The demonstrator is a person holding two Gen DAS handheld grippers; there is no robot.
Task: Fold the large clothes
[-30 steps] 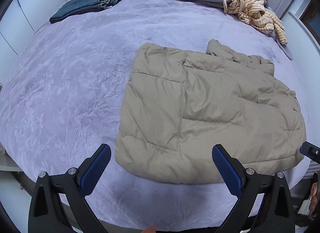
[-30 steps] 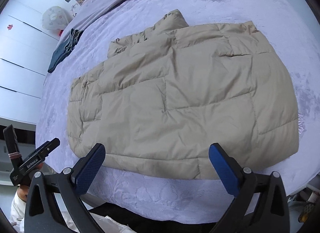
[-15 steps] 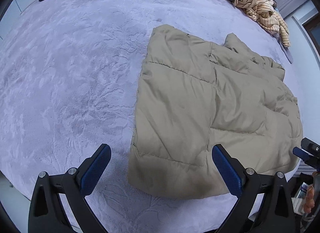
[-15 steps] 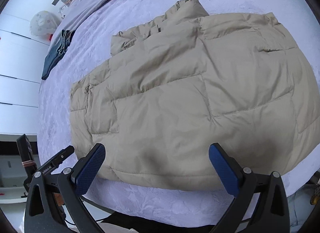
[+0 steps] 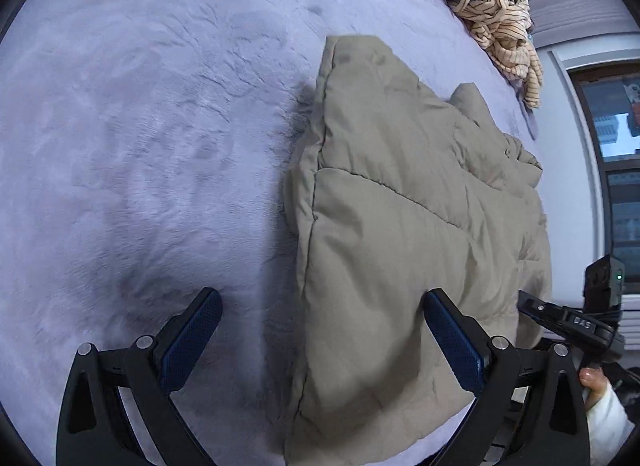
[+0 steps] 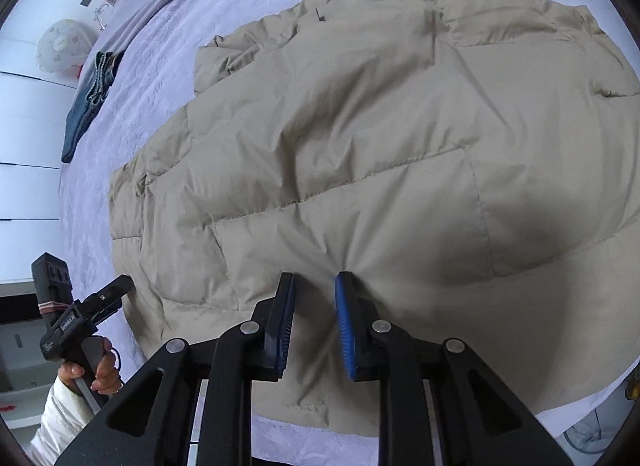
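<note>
Your beige puffer jacket point(image 6: 360, 153) lies flat on the lavender bedspread point(image 5: 140, 145), near the bed's close edge, quilted panels up, its collar end toward the far side in the right wrist view.

Right gripper point(image 6: 315, 322): its jaws are closing, and a pinch of the jacket's fabric sits between the blue pads point(image 6: 346, 326). Creases run out from that point, so the pads are pressing on the cloth at the near hem.

Left gripper point(image 5: 320, 350): released, jaws spread wide. One blue pad point(image 5: 188, 342) hangs over bare bedspread; the other stands above the jacket, with the garment's left side edge between them. Nothing is gripped there.

Writing: in the left wrist view the body of the right gripper shows white lettering that reads roughly "DAS" (the remainder is out of view). In the right wrist view the left gripper's body point(image 6: 64, 326) carries white text too small and tilted to read.

Your hand point(image 6: 98, 376) in a white sleeve point(image 6: 60, 418) holds that left gripper's handle.

Also on the bed: folded jeans point(image 6: 86, 105) at the far side, and a striped cream garment point(image 5: 504, 37) heaped toward the head end. A white bag point(image 6: 60, 45) stands beyond the jeans.
</note>
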